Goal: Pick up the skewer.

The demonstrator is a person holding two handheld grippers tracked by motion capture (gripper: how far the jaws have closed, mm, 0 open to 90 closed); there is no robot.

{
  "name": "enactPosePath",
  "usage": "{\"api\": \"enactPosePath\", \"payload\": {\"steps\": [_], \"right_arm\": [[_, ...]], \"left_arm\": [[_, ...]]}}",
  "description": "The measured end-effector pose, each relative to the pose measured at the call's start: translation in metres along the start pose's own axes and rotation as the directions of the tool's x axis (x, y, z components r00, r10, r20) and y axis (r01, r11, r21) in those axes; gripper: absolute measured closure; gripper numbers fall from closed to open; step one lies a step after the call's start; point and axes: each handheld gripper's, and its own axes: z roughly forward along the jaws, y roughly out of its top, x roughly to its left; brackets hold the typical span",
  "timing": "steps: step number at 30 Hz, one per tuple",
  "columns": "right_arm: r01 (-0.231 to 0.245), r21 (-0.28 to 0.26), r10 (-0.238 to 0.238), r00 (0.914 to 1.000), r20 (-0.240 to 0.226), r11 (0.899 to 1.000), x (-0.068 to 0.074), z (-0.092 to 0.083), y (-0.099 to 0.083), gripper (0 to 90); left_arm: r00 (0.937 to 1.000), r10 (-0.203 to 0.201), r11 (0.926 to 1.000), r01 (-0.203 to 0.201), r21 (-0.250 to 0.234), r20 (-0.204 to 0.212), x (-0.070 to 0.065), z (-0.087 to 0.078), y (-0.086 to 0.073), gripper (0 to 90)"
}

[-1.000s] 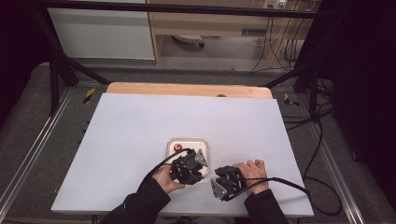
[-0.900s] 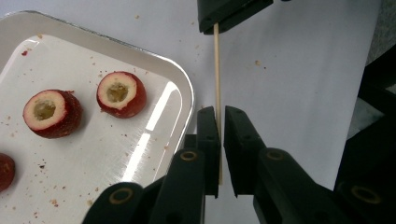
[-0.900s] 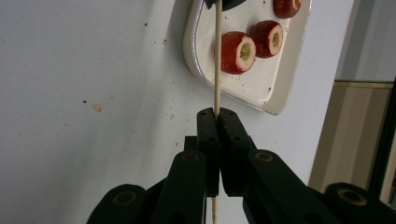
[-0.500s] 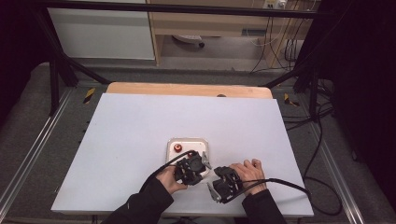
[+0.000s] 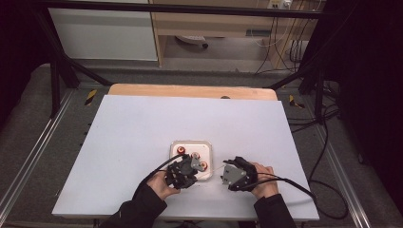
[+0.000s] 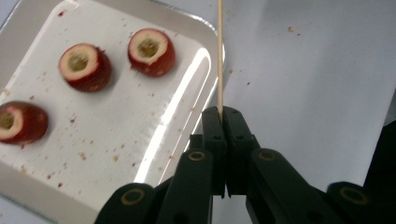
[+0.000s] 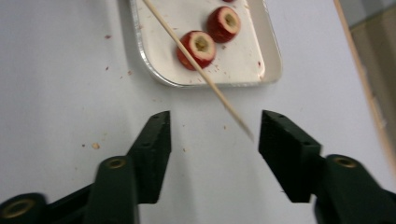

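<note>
Right gripper [image 7: 212,133]: jaws wide apart, nothing between them.
Skewer [image 7: 198,70]: slants across tray [image 7: 268,51] and table.
Cored fruits [image 7: 201,45]: on tray.

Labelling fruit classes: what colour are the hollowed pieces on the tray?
Red skin with pale cream cut tops around a greenish hollow; clearest in the left gripper view, e.g. this fruit piece on the tray.

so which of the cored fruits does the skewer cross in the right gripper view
The nearer cored fruit, at the tray's near-left side. The skewer passes over its left edge; the other fruit sits clear, farther right.
</note>
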Motion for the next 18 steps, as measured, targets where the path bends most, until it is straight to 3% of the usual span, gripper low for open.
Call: {"api": "enactPosePath", "payload": {"steps": [2,4,6,11,13,16,18], "right_arm": [[-0.133,-0.003,0.133,0.9909,-0.019,0.991,-0.007,-0.001,-0.007,35.1],[-0.242,-0.003,0.241,0.9697,-0.037,0.97,-0.012,-0.001,-0.013,33.4],[-0.313,-0.019,0.312,0.9487,-0.053,0.95,-0.014,-0.001,-0.02,32.0],[-0.447,-0.01,0.446,0.8924,-0.071,0.894,-0.017,0.001,-0.029,23.6],[-0.474,-0.006,0.473,0.8788,-0.065,0.881,-0.018,0.002,-0.029,20.3],[-0.535,-0.016,0.533,0.8427,-0.079,0.845,-0.02,0.002,-0.028,17.2],[-0.564,-0.024,0.561,0.8238,-0.081,0.825,-0.023,0.002,-0.027,14.1]], "left_arm": [[0.9999,-0.009,0.9997,0.009,-0.025,-0.01,0.002,-0.004,-0.007,88.8],[0.9994,-0.027,0.9983,0.026,-0.052,-0.022,0.004,-0.009,-0.014,88.7],[0.9982,-0.05,0.9955,0.047,-0.083,-0.032,0.006,-0.012,-0.023,88.7],[0.9934,-0.1,0.9846,0.091,-0.149,-0.056,0.008,-0.019,-0.044,88.6],[0.9899,-0.126,0.9779,0.113,-0.176,-0.065,0.009,-0.021,-0.052,88.6],[0.9854,-0.152,0.9685,0.133,-0.21,-0.077,0.009,-0.024,-0.065,88.7],[0.983,-0.163,0.9645,0.14,-0.224,-0.085,0.008,-0.025,-0.073,88.6]]}}
